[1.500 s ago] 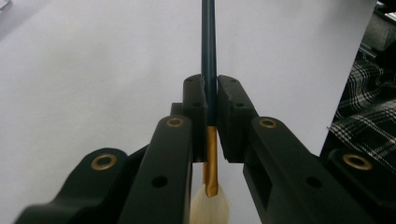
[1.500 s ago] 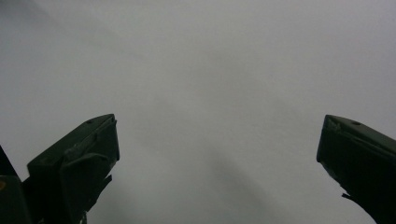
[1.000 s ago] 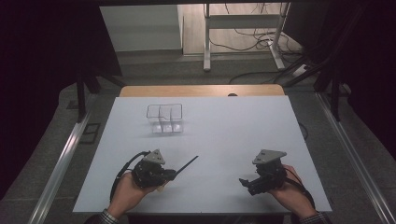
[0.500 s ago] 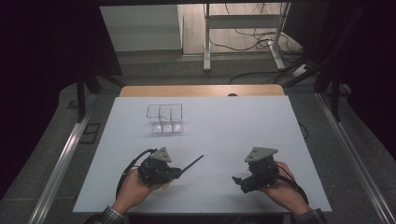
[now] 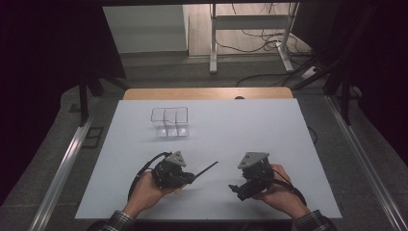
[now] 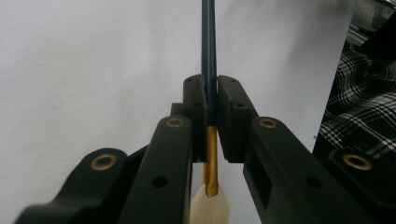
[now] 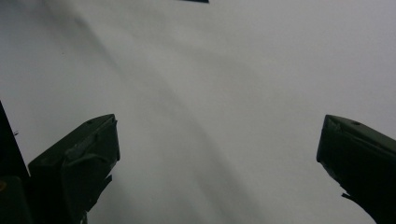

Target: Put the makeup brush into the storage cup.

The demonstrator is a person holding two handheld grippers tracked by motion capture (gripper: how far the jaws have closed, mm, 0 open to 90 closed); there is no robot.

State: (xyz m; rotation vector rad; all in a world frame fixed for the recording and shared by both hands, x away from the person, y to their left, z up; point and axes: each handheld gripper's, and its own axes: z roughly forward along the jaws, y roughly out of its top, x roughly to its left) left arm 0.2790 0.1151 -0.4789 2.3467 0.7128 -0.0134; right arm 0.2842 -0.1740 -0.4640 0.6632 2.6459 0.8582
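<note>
A: Where is the brush?

B: The paintbrush (image 6: 208, 56) sits between the fingers (image 6: 194, 112) of the left gripper (image 5: 192, 178), which are closed tight on it. The left gripper view shows the pads pinching the dark handle just above the gold ferrule (image 6: 211, 158). The pale bristles (image 6: 208, 210) hang behind the pads, toward the gripper's body. In the high view the handle sticks out past the fingertips, pointing up and to the right over the table (image 5: 250, 125).

A: And the other hand?

B: The right gripper (image 5: 236, 188) holds nothing. In the right gripper view its fingers (image 7: 79, 158) stand wide apart with bare white table between them. It hovers near the front edge, pointing left toward the left gripper, the two apart.

A: Count things for me.

B: One paintbrush, two grippers, two hands, and one clear organiser box (image 5: 169, 121) with a dark rim. I can make out dividers inside it, but not how many compartments for certain.

A: How much room is there?

B: Plenty. The box stands well apart from both grippers, toward the far left part of the table. The whole middle and right of the white top lie open. Both hands (image 5: 144, 195) are close to the near edge. A wooden strip (image 5: 207, 93) runs along the far edge, and metal rails (image 5: 65, 166) flank the sides.
</note>
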